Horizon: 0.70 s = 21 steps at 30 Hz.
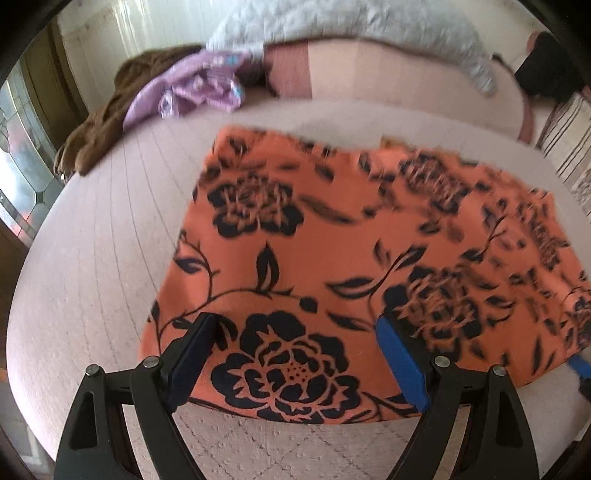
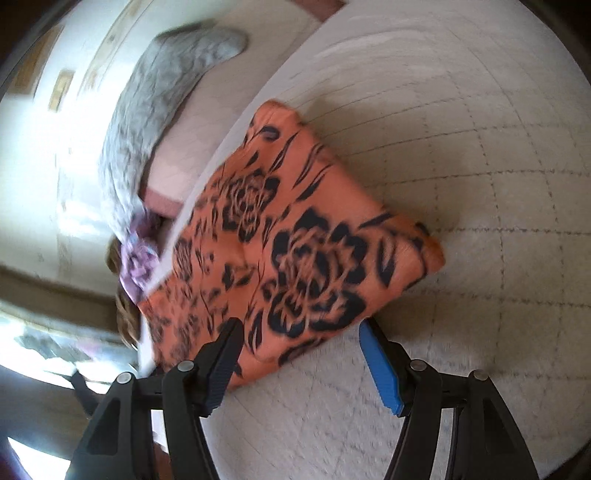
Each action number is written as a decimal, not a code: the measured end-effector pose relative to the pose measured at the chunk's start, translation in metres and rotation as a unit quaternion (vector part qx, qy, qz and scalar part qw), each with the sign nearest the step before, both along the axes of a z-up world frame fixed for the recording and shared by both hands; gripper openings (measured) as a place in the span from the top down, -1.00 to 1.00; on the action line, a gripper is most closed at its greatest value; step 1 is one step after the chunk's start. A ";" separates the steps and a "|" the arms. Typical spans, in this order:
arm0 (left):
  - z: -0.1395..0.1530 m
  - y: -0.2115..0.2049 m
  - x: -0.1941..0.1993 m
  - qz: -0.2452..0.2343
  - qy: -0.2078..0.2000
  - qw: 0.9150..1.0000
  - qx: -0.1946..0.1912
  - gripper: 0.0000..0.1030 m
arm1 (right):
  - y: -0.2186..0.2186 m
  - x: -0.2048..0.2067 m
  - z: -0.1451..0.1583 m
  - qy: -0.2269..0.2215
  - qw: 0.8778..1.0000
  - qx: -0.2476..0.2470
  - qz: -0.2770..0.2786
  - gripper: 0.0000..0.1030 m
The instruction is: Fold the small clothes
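Observation:
An orange garment with a black flower print [image 1: 332,258] lies folded flat on the pale quilted bed cover [image 1: 92,258]. My left gripper [image 1: 291,328] is open and empty, its fingers spread just above the garment's near edge. In the right wrist view the same garment [image 2: 280,243] lies as a folded slab, tilted in the frame. My right gripper [image 2: 299,332] is open and empty over the garment's near corner. A sliver of the right gripper's blue pad shows at the garment's right edge in the left wrist view [image 1: 578,365].
A purple patterned garment [image 1: 199,85] and a brown one [image 1: 99,122] are heaped at the far left of the bed. A grey fluffy blanket [image 1: 351,22] lies along the back; it also shows in the right wrist view [image 2: 155,103]. Quilted cover [image 2: 461,184] stretches to the right.

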<state>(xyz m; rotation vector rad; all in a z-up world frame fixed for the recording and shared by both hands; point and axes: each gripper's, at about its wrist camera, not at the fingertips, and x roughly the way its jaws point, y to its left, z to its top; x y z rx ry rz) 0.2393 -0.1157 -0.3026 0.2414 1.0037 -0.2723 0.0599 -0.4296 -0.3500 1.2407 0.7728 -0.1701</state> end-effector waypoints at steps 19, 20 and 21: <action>0.008 0.003 0.001 -0.001 -0.019 1.000 -0.012 -0.79 | -0.007 0.030 -0.005 -0.033 0.997 -0.040 -0.065 0.36; 0.013 0.006 -0.001 0.000 -0.026 0.999 -0.020 -0.79 | -0.006 0.030 -0.005 -0.031 0.997 -0.045 -0.063 0.36; 0.017 0.008 -0.002 0.000 -0.031 0.999 -0.025 -0.79 | -0.005 0.031 -0.005 -0.029 0.997 -0.047 -0.060 0.36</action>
